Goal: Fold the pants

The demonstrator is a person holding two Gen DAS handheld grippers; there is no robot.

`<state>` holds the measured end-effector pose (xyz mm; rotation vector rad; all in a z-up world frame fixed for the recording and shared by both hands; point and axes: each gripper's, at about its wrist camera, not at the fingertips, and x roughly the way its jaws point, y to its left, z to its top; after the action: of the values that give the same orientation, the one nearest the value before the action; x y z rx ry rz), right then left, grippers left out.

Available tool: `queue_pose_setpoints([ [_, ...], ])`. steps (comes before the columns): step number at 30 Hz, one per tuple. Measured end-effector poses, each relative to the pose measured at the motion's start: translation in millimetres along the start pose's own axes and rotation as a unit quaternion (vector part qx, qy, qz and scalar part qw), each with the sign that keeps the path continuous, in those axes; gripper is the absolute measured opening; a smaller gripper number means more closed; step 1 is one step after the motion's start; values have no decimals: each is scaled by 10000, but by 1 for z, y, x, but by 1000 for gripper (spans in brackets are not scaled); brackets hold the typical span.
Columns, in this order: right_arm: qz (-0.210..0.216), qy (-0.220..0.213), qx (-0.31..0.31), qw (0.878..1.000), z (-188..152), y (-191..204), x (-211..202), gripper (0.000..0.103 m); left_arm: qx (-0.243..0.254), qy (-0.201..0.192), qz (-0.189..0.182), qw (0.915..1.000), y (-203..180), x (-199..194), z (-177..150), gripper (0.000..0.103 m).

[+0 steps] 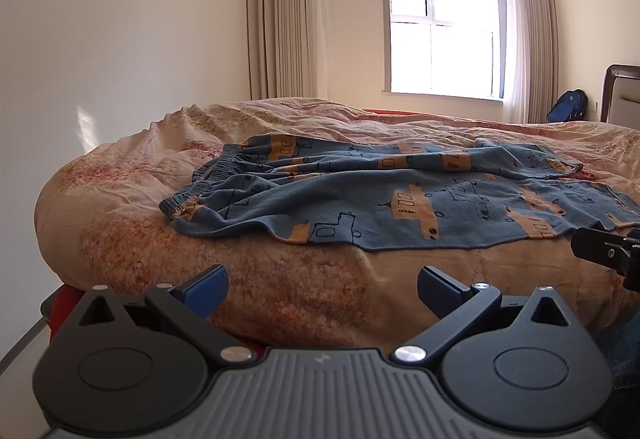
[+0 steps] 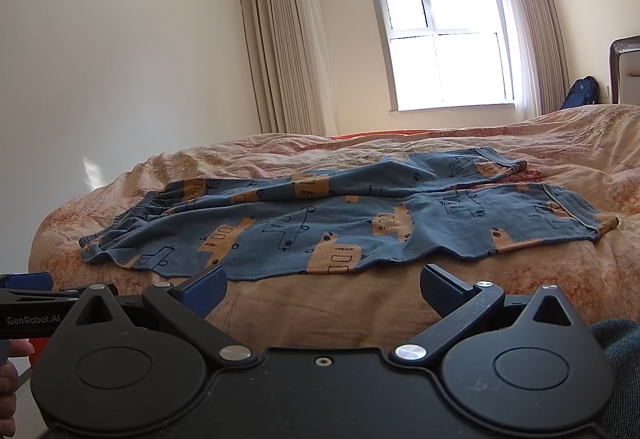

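Blue pants [image 1: 360, 199] with orange and outlined vehicle prints lie spread across the bed, waistband to the left, legs running right. In the right wrist view the same pants [image 2: 340, 231] show both legs side by side, cuffs at the right. My left gripper [image 1: 322, 289] is open, held short of the bed's near edge, below the pants' hem. My right gripper [image 2: 323, 289] is open too, just in front of the near leg, nothing between its fingers. Part of the right gripper [image 1: 608, 251] shows at the left view's right edge; the left gripper [image 2: 28, 287] shows at the right view's left edge.
The pants rest on a rumpled peach floral quilt [image 1: 280, 271] covering the bed. A white wall is at left, curtains [image 1: 288, 15] and a bright window [image 1: 444, 35] behind. A blue backpack [image 1: 568, 105] and a headboard [image 1: 620, 95] stand at the far right. A hand [image 2: 10, 363] shows at lower left.
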<state>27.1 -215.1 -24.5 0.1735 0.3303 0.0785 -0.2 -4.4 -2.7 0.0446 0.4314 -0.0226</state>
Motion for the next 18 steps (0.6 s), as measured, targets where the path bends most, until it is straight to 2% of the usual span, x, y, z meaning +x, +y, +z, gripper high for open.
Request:
queue_pose_setpoints([
  [18, -2, 18, 5, 10000, -1, 0, 1, 103, 6, 3, 0, 10000, 0, 0, -1, 103],
])
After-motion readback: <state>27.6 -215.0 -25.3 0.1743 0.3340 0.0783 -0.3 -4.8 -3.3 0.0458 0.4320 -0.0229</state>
